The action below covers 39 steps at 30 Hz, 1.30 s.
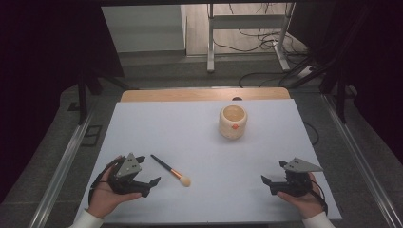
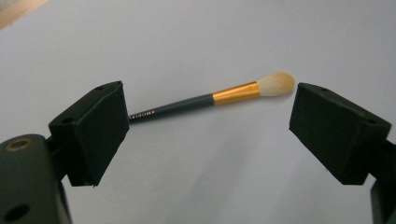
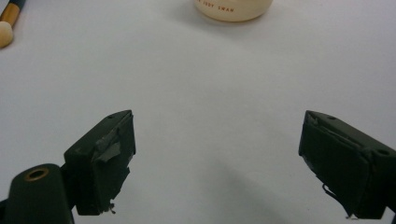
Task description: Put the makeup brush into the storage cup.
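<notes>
The makeup brush (image 1: 171,170) is lying flat on the white surface (image 1: 199,142), toward its near-left corner, with the dark handle pointing to the far left and the pale bristle head pointing to the near right. The left gripper (image 1: 147,183) is resting in the person's left hand (image 1: 107,197) near the near-left corner, just beside the brush and not touching it. Its jaws are standing wide apart and are holding nothing.

In the left gripper view, the brush (image 2: 205,99) is lying crosswise just beyond the jaw tips. The handle end is passing behind the left jaw, and the bristle head is sitting just short of the right jaw.

The right gripper (image 1: 267,183) is resting in the person's right hand (image 1: 304,199) near the near-right corner, well apart from the brush. Its jaws are also spread wide and are gripping nothing; bare surface is showing between them in the right gripper view.

A cream-coloured cup (image 1: 233,122) is standing upright toward the far edge, right of centre, well apart from both grippers and from the brush.
</notes>
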Each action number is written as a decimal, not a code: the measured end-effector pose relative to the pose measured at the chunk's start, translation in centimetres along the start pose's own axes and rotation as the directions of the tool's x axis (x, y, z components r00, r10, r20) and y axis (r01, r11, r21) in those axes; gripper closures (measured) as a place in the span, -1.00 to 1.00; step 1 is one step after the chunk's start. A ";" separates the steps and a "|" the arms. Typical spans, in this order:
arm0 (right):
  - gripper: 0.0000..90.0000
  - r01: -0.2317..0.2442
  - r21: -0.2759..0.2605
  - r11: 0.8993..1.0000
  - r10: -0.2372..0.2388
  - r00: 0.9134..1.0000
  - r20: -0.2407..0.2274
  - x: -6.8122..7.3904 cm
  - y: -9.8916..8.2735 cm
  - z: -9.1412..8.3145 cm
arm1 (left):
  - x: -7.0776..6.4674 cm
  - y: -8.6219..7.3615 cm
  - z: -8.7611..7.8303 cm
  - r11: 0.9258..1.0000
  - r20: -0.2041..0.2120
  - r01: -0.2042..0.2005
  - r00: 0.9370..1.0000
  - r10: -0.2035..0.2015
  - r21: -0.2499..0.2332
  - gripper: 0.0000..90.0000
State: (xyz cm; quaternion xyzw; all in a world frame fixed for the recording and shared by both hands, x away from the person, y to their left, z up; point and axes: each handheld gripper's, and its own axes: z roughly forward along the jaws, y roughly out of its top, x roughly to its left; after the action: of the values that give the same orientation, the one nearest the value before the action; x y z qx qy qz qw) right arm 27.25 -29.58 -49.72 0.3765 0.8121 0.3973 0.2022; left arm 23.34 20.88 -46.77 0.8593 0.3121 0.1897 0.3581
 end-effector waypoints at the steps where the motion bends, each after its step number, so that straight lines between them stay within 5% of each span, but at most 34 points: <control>1: -0.75 -0.001 0.001 1.000 0.001 1.000 0.002 0.0 0.0 0.0 | 0.1 0.3 0.0 1.000 0.004 -0.023 1.000 0.023 0.007 -0.72; 5: -0.75 0.001 0.005 1.000 -0.001 1.000 0.003 0.0 -0.1 0.1 | 0.6 1.1 -0.1 0.997 0.057 -0.077 0.995 0.077 0.008 -0.73; 9: -0.75 0.001 0.007 1.000 -0.002 1.000 0.006 -0.1 -0.1 0.1 | 1.1 1.9 -0.1 0.985 0.093 -0.168 0.982 0.164 0.033 -0.76; 17: -0.75 0.001 0.009 1.000 -0.001 1.000 0.010 -0.2 -0.1 0.1 | 1.4 2.8 0.0 0.964 0.128 -0.264 0.958 0.258 0.034 -0.81; 18: -0.75 0.002 0.009 1.000 -0.002 1.000 0.010 -0.2 -0.1 0.1 | 1.4 3.1 0.1 0.954 0.132 -0.298 0.948 0.291 0.034 -0.81; 19: -0.75 0.002 0.010 1.000 -0.002 1.000 0.009 -0.2 -0.1 0.1 | 1.4 3.1 0.1 0.954 0.132 -0.298 0.948 0.291 0.034 -0.81; 21: -0.75 0.004 0.010 1.000 -0.004 1.000 0.011 -0.2 -0.1 0.1 | 1.3 3.4 0.1 0.939 0.148 -0.342 0.930 0.336 0.022 -0.84; 24: -0.75 0.005 0.011 1.000 -0.005 1.000 0.010 -0.1 -0.1 0.2 | 1.2 3.7 0.2 0.933 0.154 -0.359 0.923 0.353 0.012 -0.90; 25: -0.75 0.006 0.012 1.000 -0.006 1.000 0.010 -0.1 -0.1 0.2 | 1.0 3.9 0.2 0.921 0.163 -0.388 0.910 0.382 0.006 -0.91; 26: -0.75 0.005 0.012 1.000 -0.006 1.000 0.010 -0.1 -0.1 0.2 | 1.0 3.9 0.2 0.921 0.163 -0.388 0.910 0.382 0.006 -0.92; 27: -0.75 0.005 0.012 1.000 -0.005 1.000 0.010 -0.1 -0.1 0.2 | 0.9 4.1 0.3 0.911 0.162 -0.413 0.900 0.406 0.013 -0.92; 31: -0.75 0.006 0.013 1.000 -0.006 1.000 0.011 -0.2 -0.1 0.2 | 0.8 4.3 0.6 0.889 0.169 -0.458 0.878 0.447 0.029 -0.91; 34: -0.75 0.008 0.013 1.000 -0.008 1.000 0.011 -0.2 -0.1 0.2 | 0.9 4.4 0.7 0.862 0.191 -0.507 0.848 0.494 0.019 -0.88; 35: -0.75 0.008 0.013 1.000 -0.008 1.000 0.011 -0.2 -0.1 0.2 | 0.9 4.4 0.7 0.862 0.191 -0.507 0.848 0.494 0.019 -0.86; 36: -0.75 0.007 0.015 1.000 -0.007 1.000 0.012 -0.2 -0.1 0.2 | 0.9 4.5 0.7 0.856 0.202 -0.517 0.840 0.504 0.017 -0.86; 37: -0.75 0.007 0.015 1.000 -0.007 1.000 0.012 -0.2 -0.1 0.2 | 1.0 4.6 0.8 0.839 0.216 -0.544 0.822 0.528 0.018 -0.86; 38: -0.75 0.006 0.015 1.000 -0.007 1.000 0.012 -0.2 -0.1 0.2 | 1.0 4.7 0.9 0.830 0.222 -0.557 0.812 0.540 0.018 -0.86; 39: -0.75 0.006 0.014 1.000 -0.006 1.000 0.013 -0.2 -0.1 0.2 | 1.0 4.7 0.9 0.830 0.222 -0.557 0.812 0.540 0.018 -0.86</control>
State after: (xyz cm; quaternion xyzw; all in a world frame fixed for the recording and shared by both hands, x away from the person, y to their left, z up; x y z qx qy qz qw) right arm 27.45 -29.69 -49.95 0.3780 0.8146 0.3888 0.2060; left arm 26.46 18.55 -43.81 0.9416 0.0192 0.1813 0.2830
